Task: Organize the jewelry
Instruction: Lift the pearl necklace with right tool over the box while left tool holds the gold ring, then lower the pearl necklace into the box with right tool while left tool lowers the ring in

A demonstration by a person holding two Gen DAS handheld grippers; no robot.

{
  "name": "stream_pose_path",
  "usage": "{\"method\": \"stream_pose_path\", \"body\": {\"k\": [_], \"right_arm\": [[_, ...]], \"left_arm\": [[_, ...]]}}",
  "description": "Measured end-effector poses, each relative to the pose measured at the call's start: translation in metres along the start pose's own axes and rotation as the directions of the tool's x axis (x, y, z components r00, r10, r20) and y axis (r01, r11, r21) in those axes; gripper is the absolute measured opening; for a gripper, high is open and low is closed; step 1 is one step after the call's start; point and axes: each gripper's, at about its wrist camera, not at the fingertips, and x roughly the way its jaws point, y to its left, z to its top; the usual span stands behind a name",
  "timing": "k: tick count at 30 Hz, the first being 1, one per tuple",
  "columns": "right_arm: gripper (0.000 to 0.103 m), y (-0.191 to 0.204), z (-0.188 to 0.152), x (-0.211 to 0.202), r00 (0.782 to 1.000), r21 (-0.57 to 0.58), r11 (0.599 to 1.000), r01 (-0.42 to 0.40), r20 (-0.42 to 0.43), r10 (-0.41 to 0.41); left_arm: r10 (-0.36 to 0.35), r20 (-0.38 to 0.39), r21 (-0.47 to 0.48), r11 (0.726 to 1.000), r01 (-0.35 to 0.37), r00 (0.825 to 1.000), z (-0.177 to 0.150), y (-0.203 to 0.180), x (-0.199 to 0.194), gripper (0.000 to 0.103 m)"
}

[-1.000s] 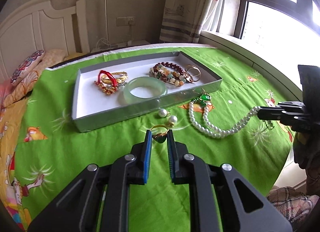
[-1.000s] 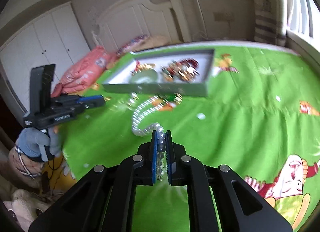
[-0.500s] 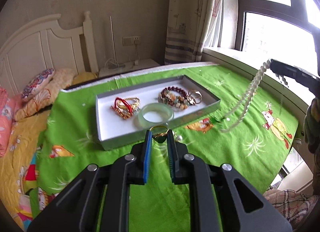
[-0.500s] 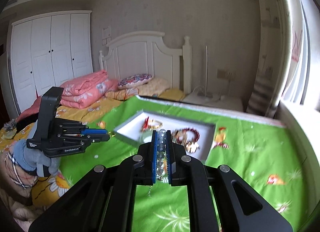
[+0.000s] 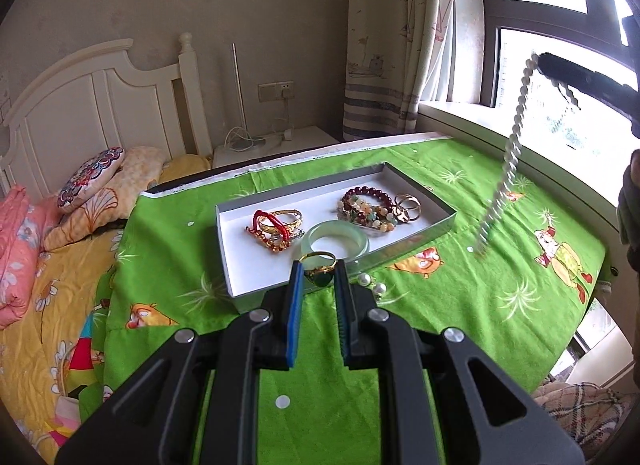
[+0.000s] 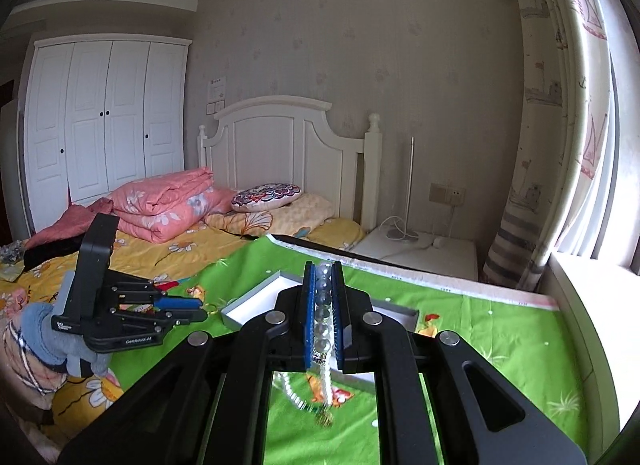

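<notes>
The pearl necklace (image 5: 508,161), pinched high in the right claw (image 6: 323,285), could swing past the tray (image 5: 448,221); the ring (image 5: 319,265), squeezed in the left claw (image 5: 318,277), could be dropped.

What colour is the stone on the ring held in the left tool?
Dark green, on a gold ring; clearest in the left wrist view.
</notes>
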Motion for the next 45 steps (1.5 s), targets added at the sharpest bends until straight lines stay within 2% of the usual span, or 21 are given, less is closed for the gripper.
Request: {"method": "stream_pose_path", "body": {"k": [6, 13, 21, 30, 39, 45], "right_arm": [[0.008, -0.003, 0.023, 0.019, 1.000, -0.027, 0.999, 0.019, 0.011, -0.019], [0.008, -0.001, 0.036, 0.051, 1.000, -0.049, 0.998, 0.026, -0.014, -0.026], [0.008, 0.003, 0.051, 0.094, 0.999, -0.064, 0.998, 0.024, -0.037, -0.026], [0.008, 0.018, 0.065, 0.159, 0.996, -0.070, 0.998, -0.001, -0.092, -0.005], [0.008, 0.018, 0.075, 0.197, 0.994, -0.025, 1.000, -0.015, -0.111, 0.012], [0.008, 0.029, 0.082, 0.219, 0.991, -0.056, 0.998, -0.022, -0.137, 0.014]], "left_arm": [[0.005, -0.011, 0.000, 1.000, -0.005, 1.000, 0.004, 0.005, 0.008, 0.015], [0.008, -0.027, -0.015, 1.000, -0.009, 1.000, 0.006, 0.016, 0.018, 0.015], [0.021, -0.044, -0.019, 1.000, -0.022, 0.999, 0.016, 0.026, 0.036, 0.015], [0.010, -0.077, -0.074, 0.997, -0.015, 0.997, 0.026, 0.048, 0.065, 0.015], [0.006, -0.112, -0.085, 0.996, -0.016, 0.994, 0.023, 0.055, 0.086, 0.015], [-0.003, -0.134, -0.105, 0.994, -0.011, 0.991, 0.018, 0.058, 0.102, 0.015]]}}
